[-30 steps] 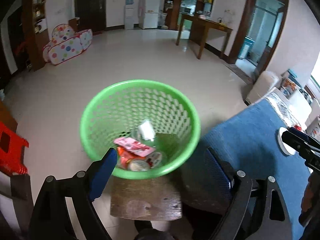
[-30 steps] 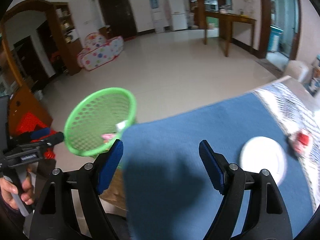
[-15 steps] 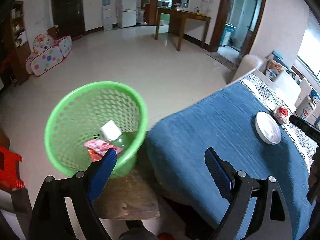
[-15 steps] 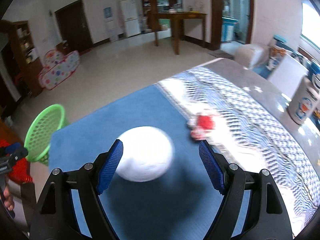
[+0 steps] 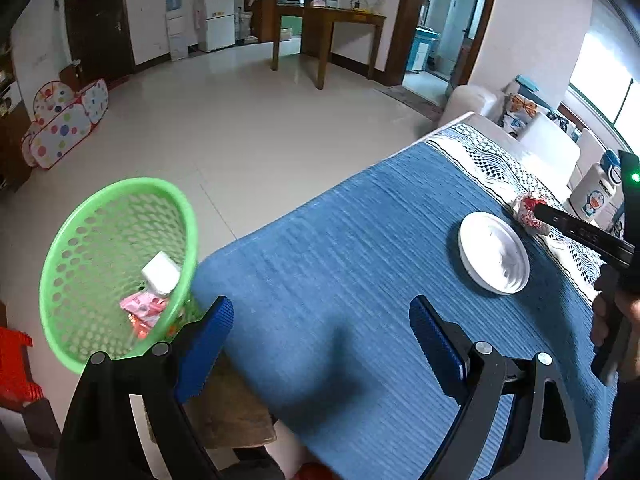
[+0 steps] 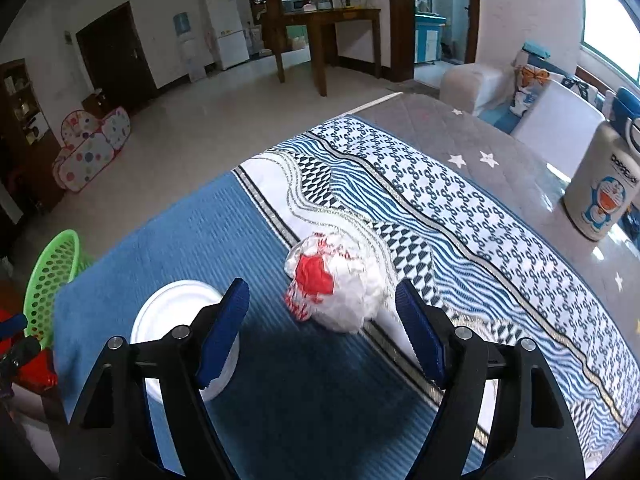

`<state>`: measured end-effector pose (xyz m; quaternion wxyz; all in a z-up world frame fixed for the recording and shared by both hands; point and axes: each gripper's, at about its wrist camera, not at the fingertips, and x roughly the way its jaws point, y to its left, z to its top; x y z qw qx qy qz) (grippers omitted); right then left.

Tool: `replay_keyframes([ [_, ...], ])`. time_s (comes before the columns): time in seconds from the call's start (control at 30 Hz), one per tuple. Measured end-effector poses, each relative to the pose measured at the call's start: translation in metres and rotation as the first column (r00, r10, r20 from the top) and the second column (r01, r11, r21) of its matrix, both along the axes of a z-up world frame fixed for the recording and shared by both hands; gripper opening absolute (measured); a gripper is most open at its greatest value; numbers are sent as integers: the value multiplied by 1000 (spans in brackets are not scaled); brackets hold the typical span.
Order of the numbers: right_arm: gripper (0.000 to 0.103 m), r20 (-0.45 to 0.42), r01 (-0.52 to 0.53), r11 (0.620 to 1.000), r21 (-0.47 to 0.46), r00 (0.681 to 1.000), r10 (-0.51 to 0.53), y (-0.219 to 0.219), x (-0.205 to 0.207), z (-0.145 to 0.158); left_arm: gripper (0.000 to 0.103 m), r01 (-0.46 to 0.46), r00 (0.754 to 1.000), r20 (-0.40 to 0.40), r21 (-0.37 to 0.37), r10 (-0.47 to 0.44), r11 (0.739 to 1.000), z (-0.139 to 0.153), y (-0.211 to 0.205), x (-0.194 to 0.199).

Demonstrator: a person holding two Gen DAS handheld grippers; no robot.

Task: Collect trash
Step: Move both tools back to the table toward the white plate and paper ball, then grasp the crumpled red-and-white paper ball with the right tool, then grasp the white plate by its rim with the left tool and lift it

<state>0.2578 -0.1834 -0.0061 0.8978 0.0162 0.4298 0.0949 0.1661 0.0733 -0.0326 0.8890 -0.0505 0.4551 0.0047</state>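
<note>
A crumpled white and red wrapper (image 6: 336, 280) lies on the table cloth, just ahead of and between the blue pads of my open, empty right gripper (image 6: 322, 334). It also shows in the left wrist view (image 5: 530, 212), beside a white paper plate (image 5: 494, 258); the plate sits left of the right gripper in the right wrist view (image 6: 180, 320). A green mesh basket (image 5: 64, 276) with several pieces of trash stands on a wooden stool off the table's left end. My left gripper (image 5: 320, 350) is open and empty above the blue cloth near that end.
A white Doraemon container (image 6: 602, 196) stands at the table's far right. A red stool (image 5: 14, 368) is left of the basket. A wooden table (image 5: 332, 28), a fridge (image 5: 218, 10) and a spotted play tent (image 5: 66, 124) stand across the tiled floor.
My right gripper has swung right from the plate until the crumpled wrapper lies between its fingers. My left gripper has turned right, away from the basket, over the blue cloth.
</note>
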Motion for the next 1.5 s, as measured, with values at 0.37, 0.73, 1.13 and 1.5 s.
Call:
replay_keyframes([
  [0.37, 53, -26, 0, 1000, -11, 1000, 0, -9, 13, -10, 86, 65, 998, -7, -19, -65, 998, -7, -28, 21],
  [0.73, 50, 32, -9, 1000, 24, 999, 8, -32, -13, 16, 71, 166, 985, -38, -38, -168, 985, -23, -80, 49],
  [1.13, 50, 52, -23, 999, 32, 998, 22, -48, -37, 25, 47, 199, 974, -97, -84, -207, 976, -43, -104, 76],
  [1.5, 50, 56, -16, 999, 45, 998, 13, -53, -54, 24, 13, 198, 975, -90, -75, -205, 977, -43, -110, 76],
])
